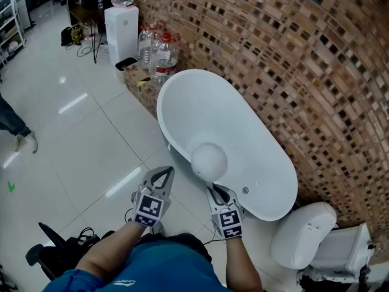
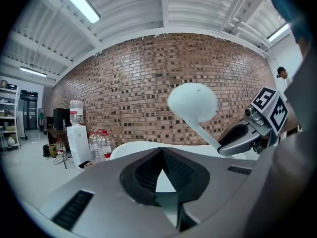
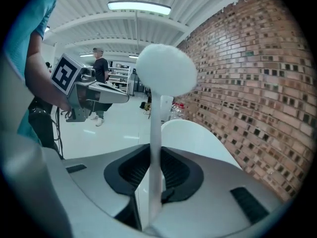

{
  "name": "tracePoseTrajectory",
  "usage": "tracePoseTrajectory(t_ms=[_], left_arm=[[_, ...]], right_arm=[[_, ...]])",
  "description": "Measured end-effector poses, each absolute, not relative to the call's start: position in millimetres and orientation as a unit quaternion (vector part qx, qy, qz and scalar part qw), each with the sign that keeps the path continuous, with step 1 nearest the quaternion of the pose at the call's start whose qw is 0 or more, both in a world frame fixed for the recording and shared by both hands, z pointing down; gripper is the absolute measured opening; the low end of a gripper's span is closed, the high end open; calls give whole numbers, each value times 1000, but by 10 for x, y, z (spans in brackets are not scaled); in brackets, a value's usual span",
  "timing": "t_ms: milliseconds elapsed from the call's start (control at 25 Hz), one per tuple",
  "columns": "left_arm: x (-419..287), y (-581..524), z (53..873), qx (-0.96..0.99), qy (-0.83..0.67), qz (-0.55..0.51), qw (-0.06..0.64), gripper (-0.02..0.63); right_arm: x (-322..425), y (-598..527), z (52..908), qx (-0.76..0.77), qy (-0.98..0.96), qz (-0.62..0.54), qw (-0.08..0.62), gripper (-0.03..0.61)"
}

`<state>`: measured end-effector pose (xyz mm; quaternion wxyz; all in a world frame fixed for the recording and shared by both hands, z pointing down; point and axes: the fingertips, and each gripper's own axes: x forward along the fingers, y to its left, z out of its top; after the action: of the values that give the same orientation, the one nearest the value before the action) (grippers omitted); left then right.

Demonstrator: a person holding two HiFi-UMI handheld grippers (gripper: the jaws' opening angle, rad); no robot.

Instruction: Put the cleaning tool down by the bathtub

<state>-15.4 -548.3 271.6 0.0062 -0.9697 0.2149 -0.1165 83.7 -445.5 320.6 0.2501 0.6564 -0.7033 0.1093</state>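
- Over on the far left, one water dispenser [image 1: 121, 24] is standing against the brick wall [image 1: 292, 59], with a cluster of big water bottles [image 1: 159, 50] beside it; I'm counting at least three.
- Two grippers are working here. The left gripper [image 1: 160, 176] is hovering over the floor tiles just short of the tub, its tips pinched together on nothing. I'd say it is staying out of the way.
- One cleaning tool [image 1: 209, 161], a thin white stick with a round white head, is riding in the air with its head over the near end of the tub.
- The right gripper [image 1: 219, 193] is clamping that stick low down, pads pressing on both sides. The head is pointing up and away, probably to keep it clear of the floor until it is set down.
- One white bathtub [image 1: 200, 99] is sitting along the wall, and the floor beside it looks like the landing spot.
- One toilet [image 1: 304, 233] is closing off the right end.
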Motion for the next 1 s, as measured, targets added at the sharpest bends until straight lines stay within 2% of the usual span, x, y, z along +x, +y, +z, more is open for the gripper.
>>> tracePoseTrajectory(t_ms=[520, 800, 1000], left_arm=[[-116, -5722, 3315, -939, 316, -130, -41, -3], [-243, -5839, 3900, -932, 332, -134, -58, -3], [-281, -5982, 4613, -924, 352, -134, -63, -3]], right_arm=[[930, -4842, 4132, 537, -759, 167, 329, 86], [825, -5180, 4656, 522, -763, 177, 338, 86], [759, -5326, 5358, 506, -767, 183, 349, 86]])
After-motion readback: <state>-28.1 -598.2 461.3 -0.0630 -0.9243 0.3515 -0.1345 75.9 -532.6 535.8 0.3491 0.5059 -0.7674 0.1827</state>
